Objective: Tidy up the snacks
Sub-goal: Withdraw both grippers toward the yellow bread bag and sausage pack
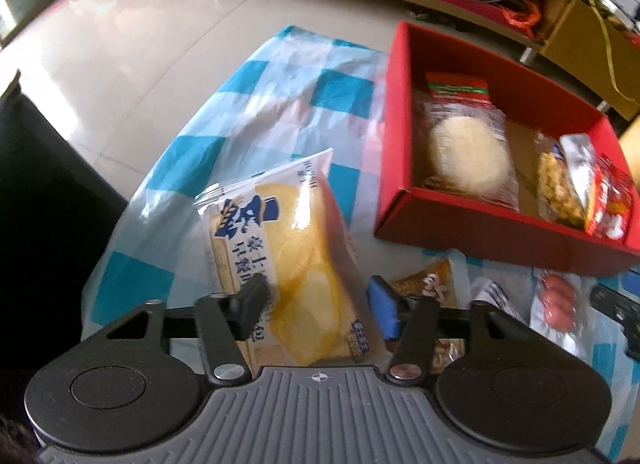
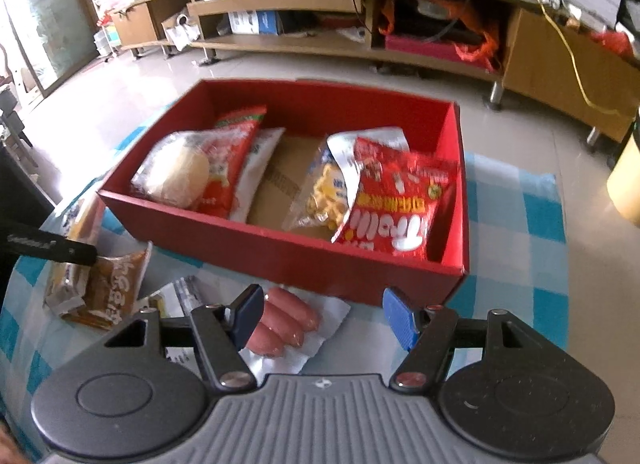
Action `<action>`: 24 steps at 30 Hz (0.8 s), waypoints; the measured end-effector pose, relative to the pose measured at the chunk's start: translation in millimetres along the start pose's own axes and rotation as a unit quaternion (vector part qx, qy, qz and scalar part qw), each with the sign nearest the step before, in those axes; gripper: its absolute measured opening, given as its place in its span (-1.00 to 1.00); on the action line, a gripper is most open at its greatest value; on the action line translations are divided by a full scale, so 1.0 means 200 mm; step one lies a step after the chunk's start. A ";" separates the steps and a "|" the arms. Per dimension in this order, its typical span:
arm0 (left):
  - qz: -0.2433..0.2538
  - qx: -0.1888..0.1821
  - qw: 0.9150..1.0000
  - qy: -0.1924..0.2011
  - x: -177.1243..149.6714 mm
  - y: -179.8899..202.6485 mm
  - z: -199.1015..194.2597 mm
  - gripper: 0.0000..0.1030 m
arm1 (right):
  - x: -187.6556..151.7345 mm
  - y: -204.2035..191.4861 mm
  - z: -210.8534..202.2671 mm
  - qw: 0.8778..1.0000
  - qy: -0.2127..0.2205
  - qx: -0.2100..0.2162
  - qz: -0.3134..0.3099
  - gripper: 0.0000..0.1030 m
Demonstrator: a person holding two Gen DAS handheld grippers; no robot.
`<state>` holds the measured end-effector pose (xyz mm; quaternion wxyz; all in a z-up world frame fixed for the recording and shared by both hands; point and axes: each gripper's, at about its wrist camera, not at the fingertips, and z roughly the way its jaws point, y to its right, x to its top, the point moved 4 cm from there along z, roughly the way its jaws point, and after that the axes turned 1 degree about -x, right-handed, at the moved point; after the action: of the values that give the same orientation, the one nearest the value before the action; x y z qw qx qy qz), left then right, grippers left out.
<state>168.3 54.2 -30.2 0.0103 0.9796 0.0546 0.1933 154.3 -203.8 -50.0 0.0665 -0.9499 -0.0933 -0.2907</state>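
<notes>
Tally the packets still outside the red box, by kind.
Bread packet: 1
Brown snack packet: 1
Sausage packet: 1
Silver-white packet, partly hidden: 1
Total: 4

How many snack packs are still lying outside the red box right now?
3, maybe more hidden: the bread pack between the left gripper's fingers, the brown pack beside it, and the sausage pack under the right gripper, before the red box.
</notes>
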 end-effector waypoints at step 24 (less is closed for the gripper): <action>0.002 -0.049 0.999 -0.020 -0.05 -0.02 -0.02 0.63 | -0.06 -0.15 0.27 0.999 -0.044 -0.016 -0.003 0.54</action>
<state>157.6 57.5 -29.8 0.0592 0.9816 0.0425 0.1765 166.8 -166.7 -99.8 0.0464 -0.9625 -0.0943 -0.2502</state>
